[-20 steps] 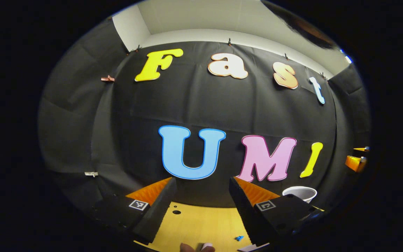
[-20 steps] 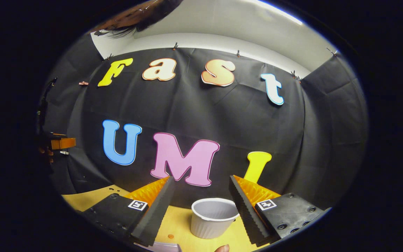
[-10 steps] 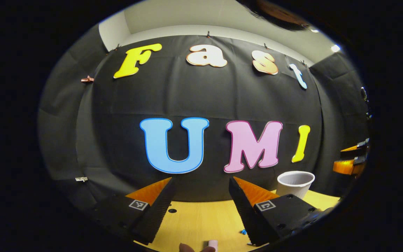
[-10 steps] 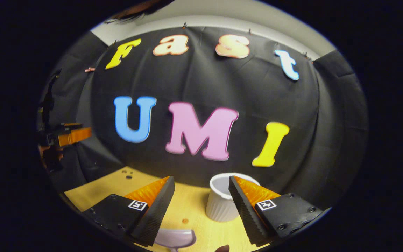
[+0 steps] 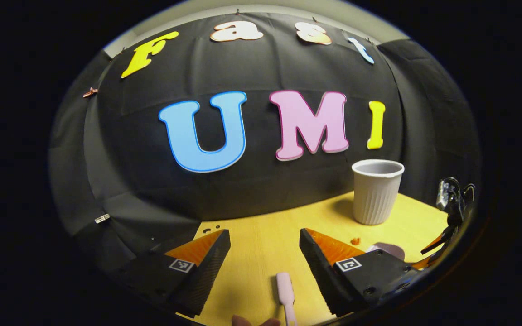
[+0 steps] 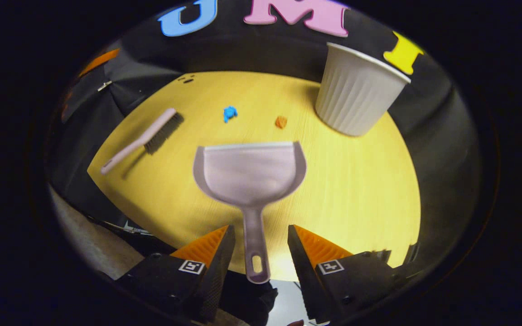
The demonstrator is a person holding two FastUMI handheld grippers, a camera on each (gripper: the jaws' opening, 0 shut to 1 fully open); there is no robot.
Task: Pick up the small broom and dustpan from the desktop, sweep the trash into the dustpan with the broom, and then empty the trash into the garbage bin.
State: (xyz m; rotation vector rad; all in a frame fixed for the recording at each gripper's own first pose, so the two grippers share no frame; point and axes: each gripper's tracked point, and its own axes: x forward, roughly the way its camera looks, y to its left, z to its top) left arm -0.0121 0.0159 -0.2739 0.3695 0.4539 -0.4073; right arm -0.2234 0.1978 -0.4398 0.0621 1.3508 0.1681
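Observation:
In the right gripper view a pale lilac dustpan [image 6: 249, 174] lies flat on the yellow desktop [image 6: 365, 190], its handle [image 6: 254, 253] pointing back between the fingers of my open right gripper [image 6: 257, 237], which do not touch it. The small broom [image 6: 145, 138] lies at the left, bristles toward the middle. A blue scrap [image 6: 229, 113] and an orange scrap [image 6: 281, 121] lie just beyond the pan's front edge. The white ribbed bin [image 6: 356, 93] stands at the far right. In the left gripper view the broom's handle [image 5: 285, 290] lies between the fingers of my open left gripper [image 5: 264, 246], untouched.
The desktop's near edge [image 6: 120, 194] runs close under the right gripper, with floor below it. The bin [image 5: 375, 190] stands at the right rear in the left gripper view, an orange scrap [image 5: 355, 241] in front of it. The black cloth wall backs the desk.
Both grippers have tipped down toward the desk. The dustpan, broom and scraps have come into full sight in the right gripper view; the broom handle has slid in between the left fingers.

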